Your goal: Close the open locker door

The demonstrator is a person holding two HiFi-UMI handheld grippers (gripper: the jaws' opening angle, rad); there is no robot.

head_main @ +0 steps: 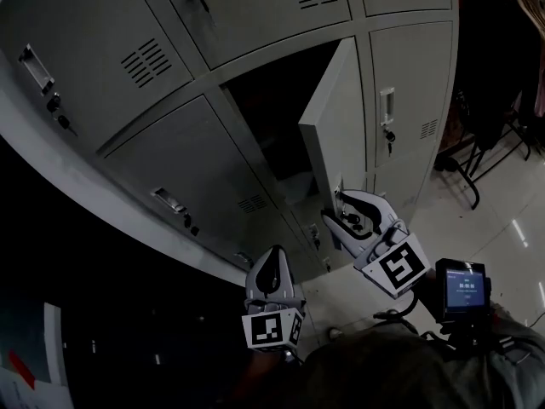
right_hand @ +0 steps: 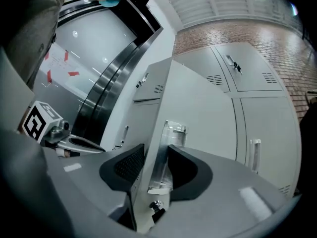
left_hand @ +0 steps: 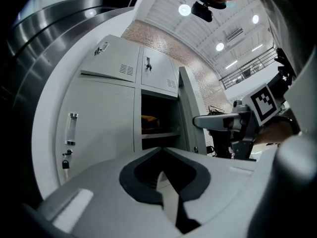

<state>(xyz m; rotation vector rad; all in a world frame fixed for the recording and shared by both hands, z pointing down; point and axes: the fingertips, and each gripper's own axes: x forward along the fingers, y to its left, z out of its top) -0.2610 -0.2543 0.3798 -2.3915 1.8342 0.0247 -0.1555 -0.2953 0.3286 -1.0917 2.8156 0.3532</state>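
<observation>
The bank of grey lockers has one open door (head_main: 336, 118) swung out from a dark compartment (head_main: 264, 118). My right gripper (head_main: 335, 207) straddles that door's free edge near its lower end. In the right gripper view its pads (right_hand: 130, 163) sit on both sides of the door (right_hand: 198, 113), pressing at the clear handle (right_hand: 166, 152) above the key lock. My left gripper (head_main: 273, 254) hangs lower left, away from the door, shut and holding nothing. The left gripper view shows its shut tips (left_hand: 161, 152), the open door (left_hand: 188, 118) and a yellowish thing (left_hand: 150, 120) on the shelf inside.
Closed lockers with handles and hanging keys surround the open one (head_main: 387, 113). A dark chair or rack (head_main: 485, 100) stands at the right on the glossy tiled floor (head_main: 511, 228). A small lit screen (head_main: 464, 288) sits by the right gripper's handle.
</observation>
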